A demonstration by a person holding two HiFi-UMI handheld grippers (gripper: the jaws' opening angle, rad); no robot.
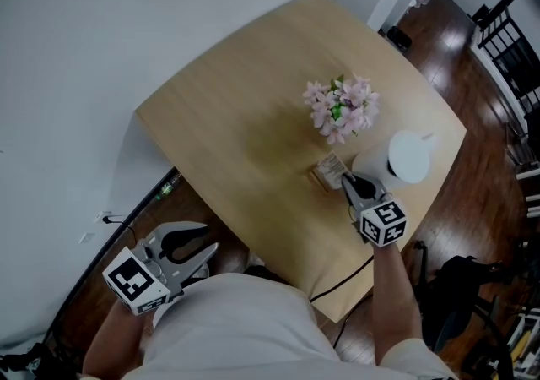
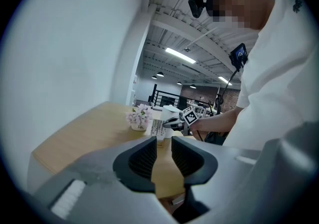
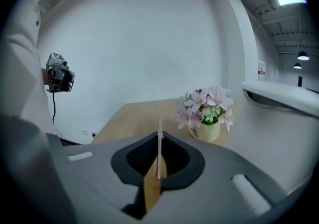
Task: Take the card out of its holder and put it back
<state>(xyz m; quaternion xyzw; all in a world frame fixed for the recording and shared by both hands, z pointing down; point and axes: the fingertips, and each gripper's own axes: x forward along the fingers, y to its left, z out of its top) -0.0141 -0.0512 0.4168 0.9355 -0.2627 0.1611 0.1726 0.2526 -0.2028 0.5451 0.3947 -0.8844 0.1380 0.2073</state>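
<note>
A printed white card [image 1: 334,166] stands upright at a small wooden holder [image 1: 321,177] on the table's right half, beside the flower pot. My right gripper [image 1: 347,183] is shut on the card's near edge. In the right gripper view the card [image 3: 160,133] shows edge-on as a thin white line pinched between the dark pads. Whether its bottom edge still sits in the holder I cannot tell. My left gripper [image 1: 207,253] hangs off the table's near-left edge, jaws a narrow gap apart with nothing between them. From it the card [image 2: 156,127] and the right gripper [image 2: 172,122] show far off.
A pot of pink flowers [image 1: 342,108] stands just behind the holder. A white round object [image 1: 408,156] sits to its right. The wooden table [image 1: 245,125] stands against a white wall. A black cable [image 1: 342,284] hangs off its near edge, and dark chairs [image 1: 506,32] stand at far right.
</note>
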